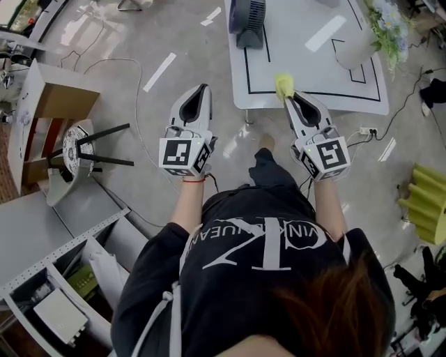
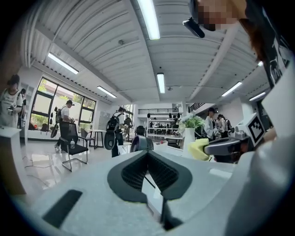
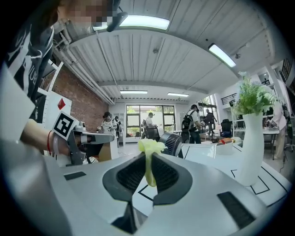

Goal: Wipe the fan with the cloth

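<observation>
My right gripper (image 1: 288,97) is clamped on the yellow cloth (image 1: 283,85), which pokes up from between the jaw tips at the near edge of the white table (image 1: 313,77); the fan (image 1: 247,21) stands at the table's far left, well apart from the cloth and untouched. My left gripper (image 1: 202,90) hangs over the floor (image 1: 139,42) left of the table, jaws pressed together on nothing; a white vase (image 1: 355,49) of greenery stands on the table's right side.
</observation>
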Tool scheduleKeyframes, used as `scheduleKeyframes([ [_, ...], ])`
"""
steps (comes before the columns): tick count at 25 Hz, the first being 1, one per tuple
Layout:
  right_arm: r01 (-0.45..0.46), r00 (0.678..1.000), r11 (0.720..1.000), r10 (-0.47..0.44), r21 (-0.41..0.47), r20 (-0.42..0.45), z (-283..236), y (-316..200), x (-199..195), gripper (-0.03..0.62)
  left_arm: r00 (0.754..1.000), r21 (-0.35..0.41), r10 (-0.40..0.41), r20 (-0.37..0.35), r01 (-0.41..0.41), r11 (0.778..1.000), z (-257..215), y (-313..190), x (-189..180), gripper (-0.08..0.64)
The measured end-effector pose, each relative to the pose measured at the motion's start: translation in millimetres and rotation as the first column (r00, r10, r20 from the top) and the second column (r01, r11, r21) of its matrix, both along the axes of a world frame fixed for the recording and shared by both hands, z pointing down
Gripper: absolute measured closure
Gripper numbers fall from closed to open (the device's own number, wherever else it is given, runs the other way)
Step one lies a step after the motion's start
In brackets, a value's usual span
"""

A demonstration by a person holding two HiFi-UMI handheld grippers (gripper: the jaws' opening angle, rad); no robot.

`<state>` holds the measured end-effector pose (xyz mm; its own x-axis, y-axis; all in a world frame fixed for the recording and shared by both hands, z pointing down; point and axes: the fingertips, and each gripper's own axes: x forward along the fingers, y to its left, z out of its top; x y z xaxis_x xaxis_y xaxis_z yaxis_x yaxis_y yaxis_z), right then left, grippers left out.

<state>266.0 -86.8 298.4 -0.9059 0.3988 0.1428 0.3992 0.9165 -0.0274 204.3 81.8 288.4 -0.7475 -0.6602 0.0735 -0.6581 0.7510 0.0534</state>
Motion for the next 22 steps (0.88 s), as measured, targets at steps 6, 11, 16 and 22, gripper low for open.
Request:
scheduleKeyframes([
  [6, 0.060, 0.998, 0.998, -0.060, 0.011, -0.033, 11.4, -10.9, -44.4, 0.551, 0.999, -0.010, -0.024, -0.035, 0.023, 1.000, 10.5, -20.5, -33.9, 0.552],
  [11, 0.094, 0.995, 0.995, -0.094, -0.015, -0.042, 17.4, -19.0, -78.6, 0.551, 0.998, -0.027, -0.033, -0.058, 0.031, 0.999, 18.5, -37.4, -56.9, 0.552],
  [16, 0.115, 0.992, 0.992, -0.118, -0.052, -0.043, 22.5, -30.9, -108.6, 0.549, 0.996, -0.047, -0.053, -0.073, 0.049, 0.998, 28.3, -53.5, -82.4, 0.552],
  [22, 0.095, 0.994, 0.991, -0.100, -0.098, -0.049, 31.7, -52.0, -148.1, 0.549, 0.991, -0.056, -0.088, -0.102, 0.082, 0.995, 43.7, -68.6, -110.1, 0.552],
])
